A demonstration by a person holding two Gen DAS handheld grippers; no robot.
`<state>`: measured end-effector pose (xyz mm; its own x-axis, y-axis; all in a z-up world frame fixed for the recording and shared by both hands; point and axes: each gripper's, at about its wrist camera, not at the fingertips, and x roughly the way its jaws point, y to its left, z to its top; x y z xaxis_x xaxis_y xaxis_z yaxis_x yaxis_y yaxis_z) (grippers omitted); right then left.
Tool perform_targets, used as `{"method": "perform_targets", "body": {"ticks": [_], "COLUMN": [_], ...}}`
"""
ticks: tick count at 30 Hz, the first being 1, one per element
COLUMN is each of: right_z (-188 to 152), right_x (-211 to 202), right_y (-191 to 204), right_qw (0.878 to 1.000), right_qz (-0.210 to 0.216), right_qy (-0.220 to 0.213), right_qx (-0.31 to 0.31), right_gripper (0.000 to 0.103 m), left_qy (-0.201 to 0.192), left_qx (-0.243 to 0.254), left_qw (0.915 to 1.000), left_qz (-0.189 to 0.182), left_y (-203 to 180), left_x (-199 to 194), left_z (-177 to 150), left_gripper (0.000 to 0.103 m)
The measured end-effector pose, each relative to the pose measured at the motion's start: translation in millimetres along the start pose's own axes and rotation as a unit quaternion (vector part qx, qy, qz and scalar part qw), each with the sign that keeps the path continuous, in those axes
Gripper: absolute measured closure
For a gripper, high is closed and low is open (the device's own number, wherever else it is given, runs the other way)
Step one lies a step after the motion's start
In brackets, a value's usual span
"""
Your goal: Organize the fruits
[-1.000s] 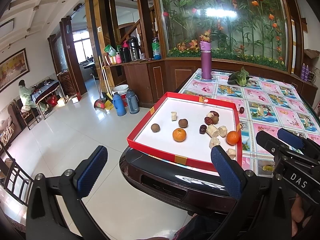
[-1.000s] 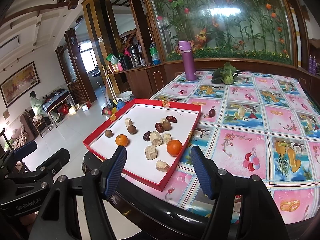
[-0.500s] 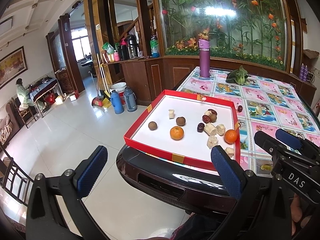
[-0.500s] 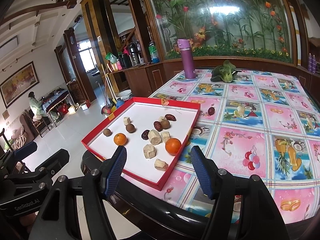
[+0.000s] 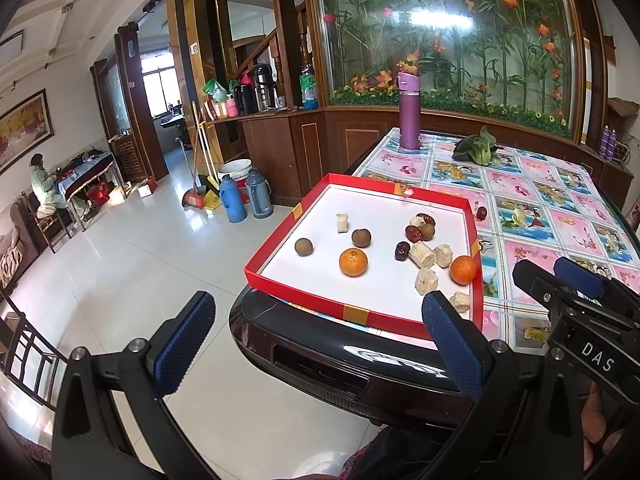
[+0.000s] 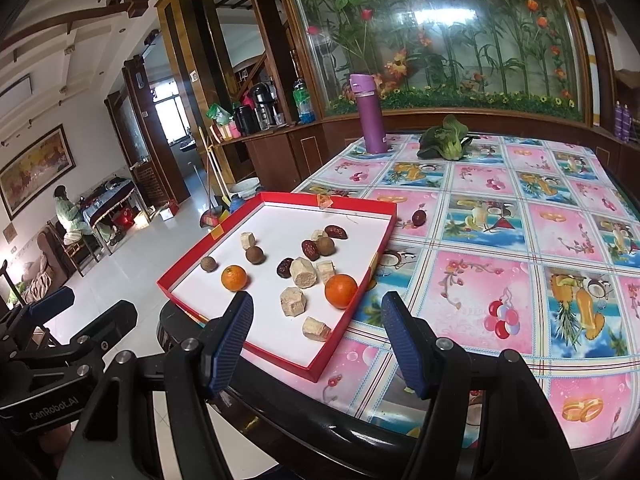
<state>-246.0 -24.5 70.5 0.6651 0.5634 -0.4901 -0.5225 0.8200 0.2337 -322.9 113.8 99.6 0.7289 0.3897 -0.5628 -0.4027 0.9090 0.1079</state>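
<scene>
We held the left gripper [image 5: 320,344] short of the near edge of the table [image 5: 360,364], its blue-padded fingers [image 5: 450,344] spread wide with nothing between them; the right gripper [image 6: 316,340] hung beside it at the same edge, likewise spread and empty. Ahead of both lay the red tray [image 6: 280,354] with its white floor, one corner jutting past the table's dark rim. Inside it, one mandarin [image 5: 353,262] sat towards the near left, with two brown longans [image 5: 303,247] just beyond it, apart from one another. A second mandarin [image 6: 341,290] rested close to the tray's right wall, nearest our right gripper and just beyond its fingertips. Pale chunks of cut fruit [image 6: 303,272] lay scattered from the middle to the near right corner, and several dark red jujubes [image 6: 285,267] clustered with another longan behind them. One further jujube [image 6: 418,217] lay outside the tray on the patterned tablecloth [image 6: 520,240], near its far right corner. Well back on the table stood a purple flask [image 6: 370,114] and beside it a leafy green vegetable [image 6: 444,142]. Neither gripper touched any fruit.
</scene>
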Motion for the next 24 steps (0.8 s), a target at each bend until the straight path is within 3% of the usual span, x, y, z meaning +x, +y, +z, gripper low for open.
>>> {"method": "perform_targets", "body": {"ticks": [24], "right_z": [17.4], "right_x": [19.5], "right_y": [1.6], "right_qw": [1.000], "right_qz": [-0.004], "right_qy": [0.026], "right_qx": [0.014], "right_gripper": [0.037], "left_qy": [0.020], "left_qx": [0.007], "left_qw": [0.9997], "left_qz": [-0.013], "left_y": [-1.6], "left_x": [23.2], "left_z": [13.8], "left_gripper": [0.000]}}
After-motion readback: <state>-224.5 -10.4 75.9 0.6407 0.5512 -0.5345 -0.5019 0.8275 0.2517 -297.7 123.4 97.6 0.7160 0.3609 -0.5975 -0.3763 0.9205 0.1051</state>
